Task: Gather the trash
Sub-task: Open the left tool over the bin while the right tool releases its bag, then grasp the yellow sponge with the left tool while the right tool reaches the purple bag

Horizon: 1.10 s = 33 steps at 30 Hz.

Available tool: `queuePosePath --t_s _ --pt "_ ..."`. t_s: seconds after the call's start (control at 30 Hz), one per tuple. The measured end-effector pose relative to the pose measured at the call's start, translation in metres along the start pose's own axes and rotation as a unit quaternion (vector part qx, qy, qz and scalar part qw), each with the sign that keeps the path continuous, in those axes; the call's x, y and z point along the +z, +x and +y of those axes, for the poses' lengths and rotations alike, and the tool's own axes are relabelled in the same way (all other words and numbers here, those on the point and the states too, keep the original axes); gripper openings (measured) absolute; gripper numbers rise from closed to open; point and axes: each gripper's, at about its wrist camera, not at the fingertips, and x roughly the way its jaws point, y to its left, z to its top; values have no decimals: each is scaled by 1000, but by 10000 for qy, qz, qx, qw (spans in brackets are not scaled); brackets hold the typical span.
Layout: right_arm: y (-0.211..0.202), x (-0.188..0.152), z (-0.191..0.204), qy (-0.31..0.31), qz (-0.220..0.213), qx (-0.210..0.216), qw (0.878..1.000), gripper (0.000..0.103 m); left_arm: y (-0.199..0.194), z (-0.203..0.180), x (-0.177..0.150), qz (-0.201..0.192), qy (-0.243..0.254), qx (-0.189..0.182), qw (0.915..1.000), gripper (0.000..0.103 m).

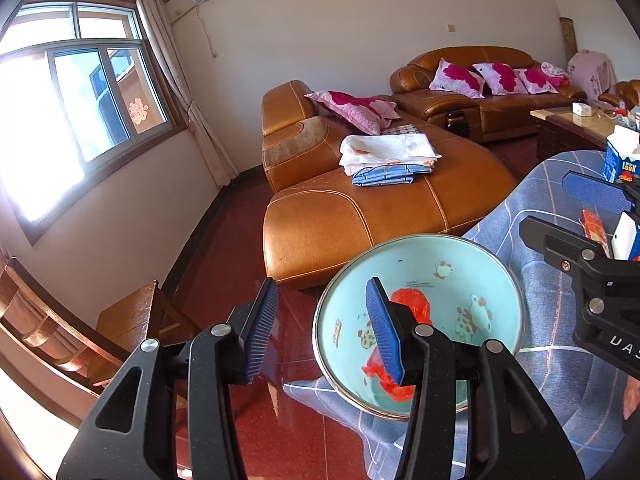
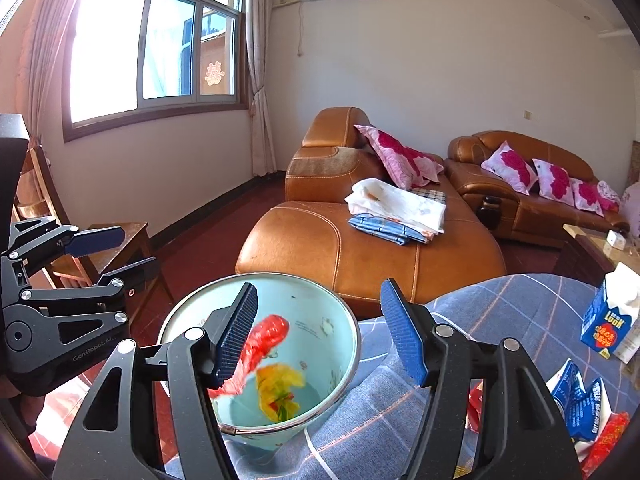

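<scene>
Open left claw [image 1: 326, 330] straddles bucket [image 1: 496, 258] rim; red wrapper [image 1: 416, 304] inside.

The blue carton [image 2: 609, 330] reads "LOOK"; the left gripper [image 2: 114, 254] body reads "GenRobot.AI".

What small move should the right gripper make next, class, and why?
Probably swing the right gripper right, toward the wrappers on the cloth. Its jaws stand open, with a red wrapper blurred by its left pad over the bowl, seemingly let go. A yellow wrapper already lies inside, and more trash waits on the cloth.
</scene>
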Motion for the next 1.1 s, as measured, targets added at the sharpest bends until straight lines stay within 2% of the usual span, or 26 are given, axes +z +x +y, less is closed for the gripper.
queuePosePath --t_s 0.47,0.6,0.67,0.8,0.87,0.97,1.1 --pt "-38 -3 -7 -14 -81 -421 9991 64 -19 -8 1 -80 53 -173 9998 49" --pt "-65 -9 -15 -14 -81 -802 9967 64 -34 -18 1 -118 46 -388 9992 57" --pt "-88 -18 -26 150 -108 -1071 9941 64 -42 -31 0 -165 155 -536 9983 58" --pt "-135 -46 -56 713 -82 -1761 9818 64 -57 -67 -8 -122 356 -1000 9943 59" --pt "-158 -65 -70 926 -26 -2202 9710 64 -68 -87 -14 -120 486 -1231 9911 60" --pt "-192 -94 -90 1296 52 -2672 9549 64 -88 -115 -21 -169 676 -1583 9849 69" --pt "-225 -130 -106 1703 159 -3174 9327 69 -113 -149 -30 -262 963 -2015 9744 69"
